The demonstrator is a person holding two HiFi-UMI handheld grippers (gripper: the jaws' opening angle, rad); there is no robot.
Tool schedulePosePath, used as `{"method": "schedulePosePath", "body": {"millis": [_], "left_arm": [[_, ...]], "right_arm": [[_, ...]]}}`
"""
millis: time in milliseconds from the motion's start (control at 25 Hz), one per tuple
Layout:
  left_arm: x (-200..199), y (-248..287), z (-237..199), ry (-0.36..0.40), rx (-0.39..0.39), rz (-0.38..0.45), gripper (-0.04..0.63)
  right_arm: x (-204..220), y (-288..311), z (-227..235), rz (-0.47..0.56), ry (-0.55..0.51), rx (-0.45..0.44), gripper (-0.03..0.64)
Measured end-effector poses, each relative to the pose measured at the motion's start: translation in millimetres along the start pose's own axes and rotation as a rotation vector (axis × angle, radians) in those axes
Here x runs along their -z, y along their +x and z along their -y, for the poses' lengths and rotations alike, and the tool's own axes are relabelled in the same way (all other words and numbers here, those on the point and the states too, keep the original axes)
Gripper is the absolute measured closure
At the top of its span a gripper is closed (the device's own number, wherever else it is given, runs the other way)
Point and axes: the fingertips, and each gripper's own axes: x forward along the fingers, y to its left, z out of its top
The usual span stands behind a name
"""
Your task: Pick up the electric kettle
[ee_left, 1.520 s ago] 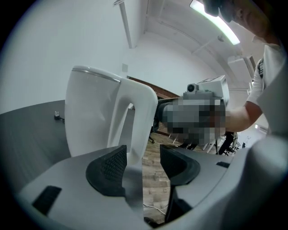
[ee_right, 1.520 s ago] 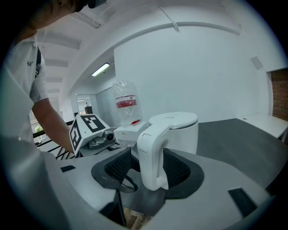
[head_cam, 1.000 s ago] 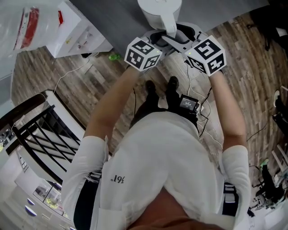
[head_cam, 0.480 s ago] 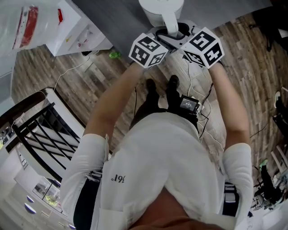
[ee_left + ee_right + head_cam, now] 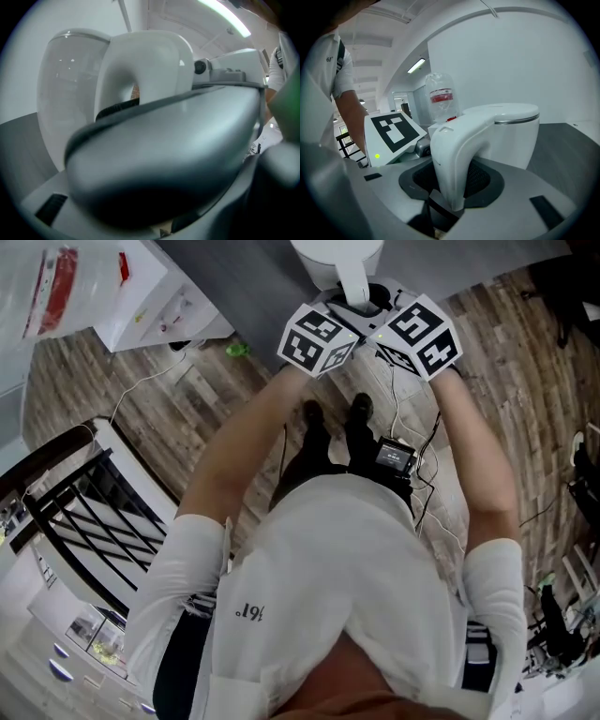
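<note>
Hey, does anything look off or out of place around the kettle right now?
Nothing is spilled or broken; the kettle stands upright on the table. The right gripper, whose jaws have just been closing round the handle, has the left gripper crowded close beside it, which looks cramped.

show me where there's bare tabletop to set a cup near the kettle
Bare grey tabletop right of the electric kettle, and left of it. Crowded at its handle: the right gripper, jaws just closing round it, left gripper alongside.
</note>
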Motion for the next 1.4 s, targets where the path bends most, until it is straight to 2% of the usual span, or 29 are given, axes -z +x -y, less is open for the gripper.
{"method": "schedulePosePath", "body": {"millis": [200,320,400,520,720,920,1120,1400], "left_arm": [[0.0,-0.1,0.4,0.053,-0.01,0.013,0.382],[-0.2,0.4,-2.6,0.09,-0.052,0.016,0.387],[0.3,0.0,-8.3,0.109,-0.103,0.015,0.466],[-1.1,0.0,-10.5,0.126,-0.134,0.027,0.471],[1.1,0.8,-9.9,0.131,-0.131,0.014,0.471],[-1.7,-0.8,-7.4,0.225,-0.133,0.027,0.489],[-4.7,-4.6,-5.1,0.279,-0.132,0.036,0.499],[-8.0,-7.9,-3.8,0.293,-0.129,0.04,0.499]], "right_arm": [[-0.7,1.4,0.3,0.012,0.0,0.012,0.474],[-2.1,1.9,2.3,0.029,0.002,0.049,0.477],[-2.5,2.6,3.0,0.039,0.001,0.072,0.477],[-2.6,2.7,3.2,0.054,-0.004,0.093,0.479],[-4.9,0.9,3.4,0.073,-0.001,0.109,0.48],[-4.7,2.0,3.2,0.075,-0.017,0.098,0.48],[-10.6,1.3,1.7,0.104,-0.027,0.103,0.48],[-18.3,-0.3,-1.1,0.123,-0.035,0.096,0.48]]}}
